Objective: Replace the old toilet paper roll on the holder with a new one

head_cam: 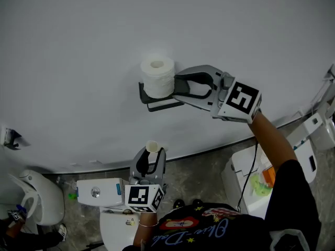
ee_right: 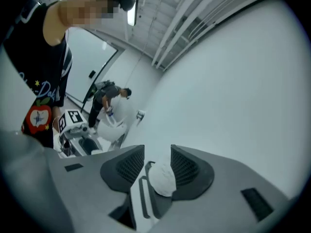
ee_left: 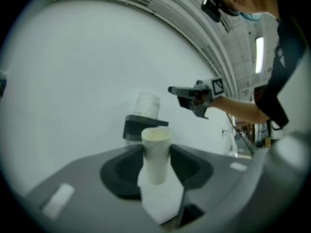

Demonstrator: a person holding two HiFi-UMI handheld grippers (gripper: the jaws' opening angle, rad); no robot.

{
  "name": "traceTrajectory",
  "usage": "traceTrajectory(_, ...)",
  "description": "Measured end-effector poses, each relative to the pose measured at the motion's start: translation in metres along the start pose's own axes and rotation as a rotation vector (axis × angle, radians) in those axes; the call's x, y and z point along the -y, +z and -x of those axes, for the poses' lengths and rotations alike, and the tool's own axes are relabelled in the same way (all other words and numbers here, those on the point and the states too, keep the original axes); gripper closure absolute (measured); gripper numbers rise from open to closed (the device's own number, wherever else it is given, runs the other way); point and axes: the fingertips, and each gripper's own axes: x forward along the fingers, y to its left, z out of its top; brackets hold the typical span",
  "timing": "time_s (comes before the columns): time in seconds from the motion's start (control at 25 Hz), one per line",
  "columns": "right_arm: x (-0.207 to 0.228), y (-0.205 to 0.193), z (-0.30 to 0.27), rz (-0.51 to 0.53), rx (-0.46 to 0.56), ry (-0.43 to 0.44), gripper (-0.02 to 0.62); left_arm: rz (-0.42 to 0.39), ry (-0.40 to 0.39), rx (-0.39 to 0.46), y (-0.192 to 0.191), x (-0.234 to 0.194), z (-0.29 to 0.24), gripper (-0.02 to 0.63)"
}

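A white toilet paper roll (head_cam: 157,77) stands upright on the black wall holder (head_cam: 152,102). My right gripper (head_cam: 177,87) reaches in from the right, its fingertips at the roll's right side. In the right gripper view the jaws of the right gripper (ee_right: 158,161) stand apart with the roll (ee_right: 163,178) and the holder (ee_right: 142,193) just ahead of them, and I see no pad pressing on the roll. Lower down, my left gripper (head_cam: 151,156) is shut on an empty cardboard tube (head_cam: 152,147). The tube (ee_left: 156,152) stands upright between the jaws, with a scrap of white paper below it.
A toilet (head_cam: 31,197) stands at the lower left by the wall, and a white box-like unit (head_cam: 99,192) is just below my left gripper. A white cabinet (head_cam: 251,182) with a cable sits at the right. Another person (ee_right: 104,101) bends over a toilet farther along the wall.
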Motion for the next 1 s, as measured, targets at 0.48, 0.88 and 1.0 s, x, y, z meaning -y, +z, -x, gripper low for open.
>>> traceTrajectory(0.48,0.037,-0.044,-0.066,0.271,-0.577,0.376,0.394,-0.034,0.169,0.021,0.007,-0.046,0.038,0.436)
traceTrajectory(0.88,0.036,-0.048,-0.072,0.293,-0.674,0.394,0.39,0.005,0.185,0.026,0.005,-0.049,0.039,0.436)
traceTrajectory(1.0,0.035,-0.046,-0.069,0.29,-0.647,0.383,0.393,0.002,0.172,0.015,0.003,-0.046,0.037,0.436)
